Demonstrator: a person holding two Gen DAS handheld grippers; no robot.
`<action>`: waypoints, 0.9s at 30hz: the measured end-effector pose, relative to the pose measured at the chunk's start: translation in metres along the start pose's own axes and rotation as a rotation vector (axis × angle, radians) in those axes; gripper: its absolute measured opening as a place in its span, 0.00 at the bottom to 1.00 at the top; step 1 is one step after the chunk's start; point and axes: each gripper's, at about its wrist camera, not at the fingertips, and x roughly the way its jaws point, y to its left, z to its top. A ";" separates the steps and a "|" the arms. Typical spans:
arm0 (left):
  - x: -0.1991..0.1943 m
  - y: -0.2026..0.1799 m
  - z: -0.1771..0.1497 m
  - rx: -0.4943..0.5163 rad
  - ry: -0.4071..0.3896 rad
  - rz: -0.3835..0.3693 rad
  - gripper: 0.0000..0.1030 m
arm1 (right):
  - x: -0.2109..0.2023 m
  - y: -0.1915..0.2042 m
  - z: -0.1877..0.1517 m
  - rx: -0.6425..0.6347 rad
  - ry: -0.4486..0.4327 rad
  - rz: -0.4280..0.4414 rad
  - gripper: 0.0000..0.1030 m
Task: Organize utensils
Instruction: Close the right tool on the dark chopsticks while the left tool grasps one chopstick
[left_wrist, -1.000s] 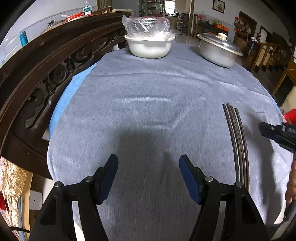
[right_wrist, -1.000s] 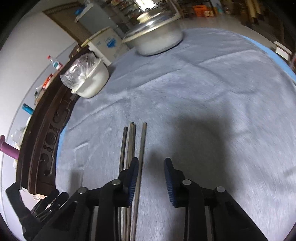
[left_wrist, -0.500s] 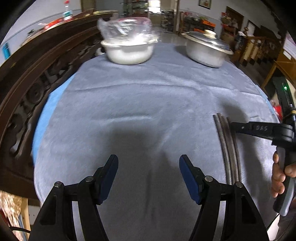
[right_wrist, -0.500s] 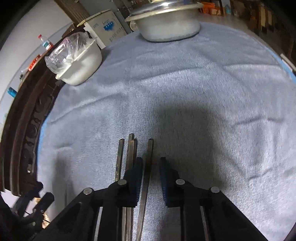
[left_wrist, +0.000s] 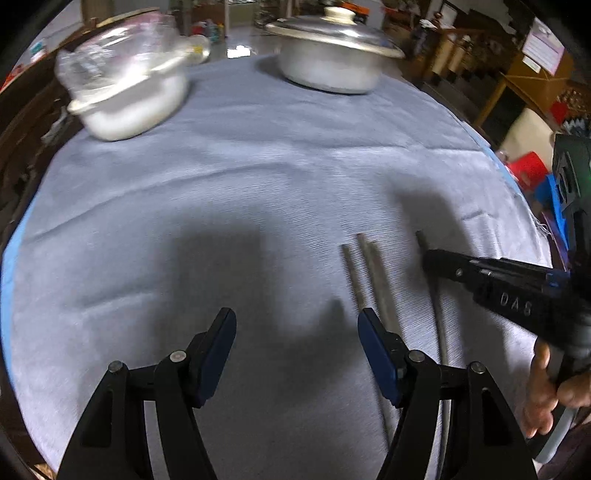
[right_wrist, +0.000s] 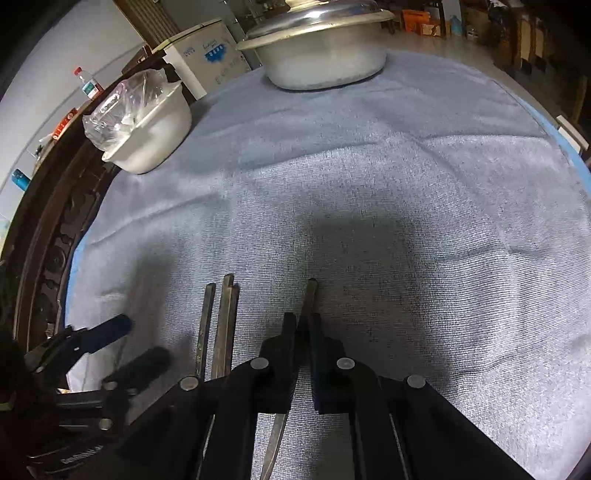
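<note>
Several dark chopsticks lie on the grey tablecloth. My right gripper (right_wrist: 303, 325) is shut on one chopstick (right_wrist: 309, 295), pulled a little to the right of the others (right_wrist: 221, 325). In the left wrist view the right gripper (left_wrist: 436, 258) covers that chopstick (left_wrist: 439, 325), and the other chopsticks (left_wrist: 369, 273) lie just left of it. My left gripper (left_wrist: 297, 332) is open and empty above the cloth, its right finger (left_wrist: 376, 350) near the chopsticks. It also shows in the right wrist view (right_wrist: 110, 343).
A white bowl covered with plastic (left_wrist: 125, 96) stands at the back left and a lidded metal pot (left_wrist: 332, 55) at the back. A carved dark wooden rail (right_wrist: 44, 240) runs along the left edge. The cloth edge (left_wrist: 517, 184) is at the right.
My right gripper has closed on the rightmost chopstick and drawn it away from the others. The left gripper has swung right, toward the chopsticks, still open.
</note>
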 end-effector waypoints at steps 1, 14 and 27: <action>0.002 -0.002 0.002 0.004 0.003 0.002 0.67 | 0.000 -0.001 0.000 0.003 0.002 0.007 0.07; 0.029 -0.011 0.024 0.016 0.038 0.019 0.67 | -0.001 -0.008 0.002 0.015 0.014 0.065 0.08; 0.034 -0.018 0.028 0.127 0.014 0.065 0.18 | 0.005 0.001 0.014 0.011 0.052 0.012 0.09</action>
